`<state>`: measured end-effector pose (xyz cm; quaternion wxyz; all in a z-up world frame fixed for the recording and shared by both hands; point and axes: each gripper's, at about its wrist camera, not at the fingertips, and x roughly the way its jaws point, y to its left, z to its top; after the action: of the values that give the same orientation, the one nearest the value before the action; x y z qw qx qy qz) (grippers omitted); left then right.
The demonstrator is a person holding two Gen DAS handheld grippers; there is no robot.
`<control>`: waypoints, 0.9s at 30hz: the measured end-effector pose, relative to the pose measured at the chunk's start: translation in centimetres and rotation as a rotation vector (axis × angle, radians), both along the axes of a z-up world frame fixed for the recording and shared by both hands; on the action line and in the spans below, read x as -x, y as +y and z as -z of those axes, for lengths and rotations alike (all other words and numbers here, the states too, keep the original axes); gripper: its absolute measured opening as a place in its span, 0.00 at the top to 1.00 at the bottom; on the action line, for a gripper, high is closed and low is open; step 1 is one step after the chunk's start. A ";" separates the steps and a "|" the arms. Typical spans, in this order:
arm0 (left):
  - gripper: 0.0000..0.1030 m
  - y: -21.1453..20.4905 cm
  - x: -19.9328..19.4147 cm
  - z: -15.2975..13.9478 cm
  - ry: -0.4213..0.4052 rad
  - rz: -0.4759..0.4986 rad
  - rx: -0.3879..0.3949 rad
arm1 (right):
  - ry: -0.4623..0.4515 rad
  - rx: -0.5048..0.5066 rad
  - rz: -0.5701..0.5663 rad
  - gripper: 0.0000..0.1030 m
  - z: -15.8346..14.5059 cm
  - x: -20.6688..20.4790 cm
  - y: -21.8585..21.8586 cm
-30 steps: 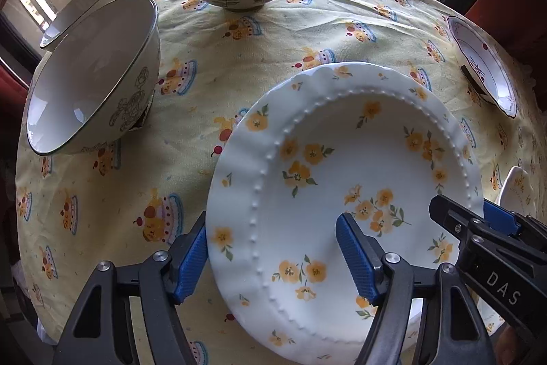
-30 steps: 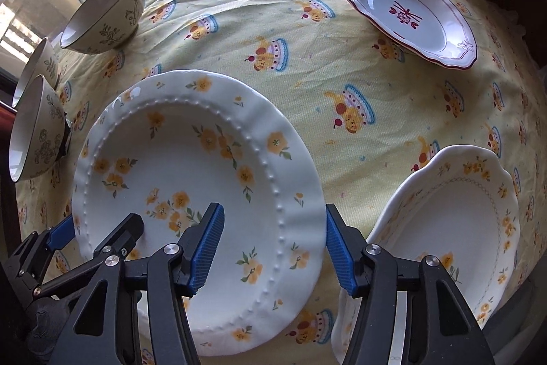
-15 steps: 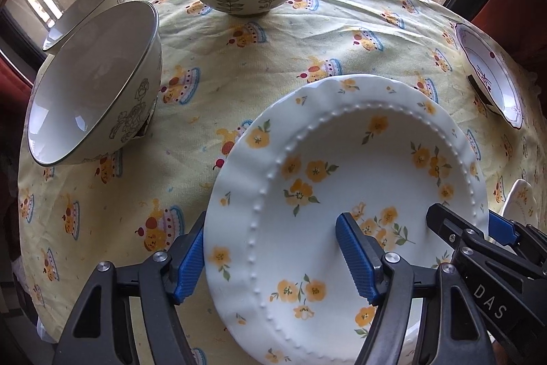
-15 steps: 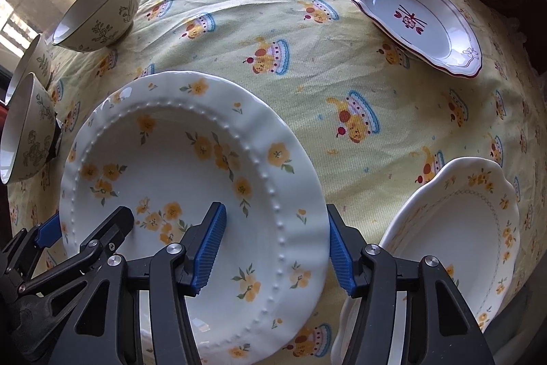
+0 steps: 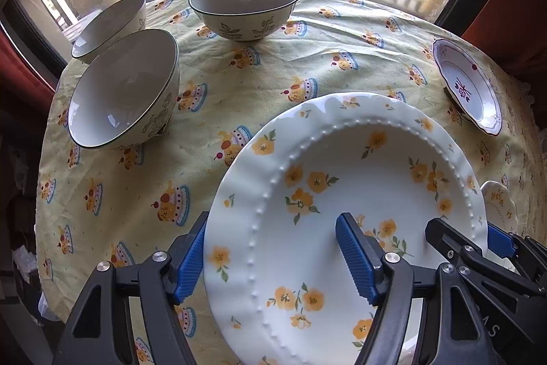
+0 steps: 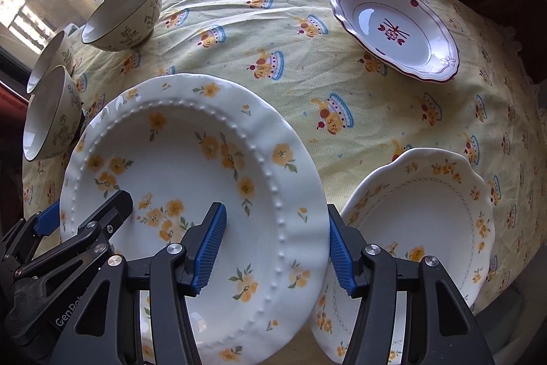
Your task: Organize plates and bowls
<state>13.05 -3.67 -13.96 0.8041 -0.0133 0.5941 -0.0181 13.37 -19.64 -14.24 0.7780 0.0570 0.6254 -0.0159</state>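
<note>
A white plate with yellow flowers and a beaded rim [image 5: 342, 194] [image 6: 205, 159] is held off the table by both grippers. My left gripper [image 5: 273, 255] straddles its left rim, one finger under, one on top. My right gripper [image 6: 275, 245] straddles its right rim the same way. Both grip the plate. A second scalloped yellow-flower plate [image 6: 420, 218] lies on the tablecloth to the right, its edge showing in the left wrist view [image 5: 499, 204]. A red-trimmed plate [image 6: 393, 26] [image 5: 468, 84] lies at the far right. Three bowls [image 5: 123, 88] [image 5: 109, 26] [image 5: 244, 5] stand at the left and back.
The round table has a yellow patterned cloth [image 5: 307, 57] [image 6: 290, 98]. A window with bars lies behind it. The bowls show at the left in the right wrist view [image 6: 123, 12] [image 6: 51, 112]. The table's edge falls off close on the left and right.
The flowered plate has risen and tilted with both grippers on it. Both views sit higher and show more of the far table and window.
</note>
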 end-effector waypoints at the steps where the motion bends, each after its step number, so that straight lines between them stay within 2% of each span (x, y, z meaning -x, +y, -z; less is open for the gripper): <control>1: 0.29 -0.4 0.1 -0.2 -0.005 0.004 0.000 | -0.004 -0.003 0.004 0.40 -0.3 0.4 -0.3; 14: 0.29 -5.3 3.4 -3.1 -0.053 0.027 0.013 | -0.063 0.005 0.024 0.40 -3.1 3.9 -5.5; 27: 0.29 -11.9 4.8 -2.5 -0.056 0.044 0.050 | -0.058 0.021 0.056 0.40 -3.0 5.8 -12.1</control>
<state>8.28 -15.54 -11.42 0.8194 -0.0197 0.5707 -0.0509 7.54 -31.76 -11.27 0.7955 0.0665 0.6008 -0.0426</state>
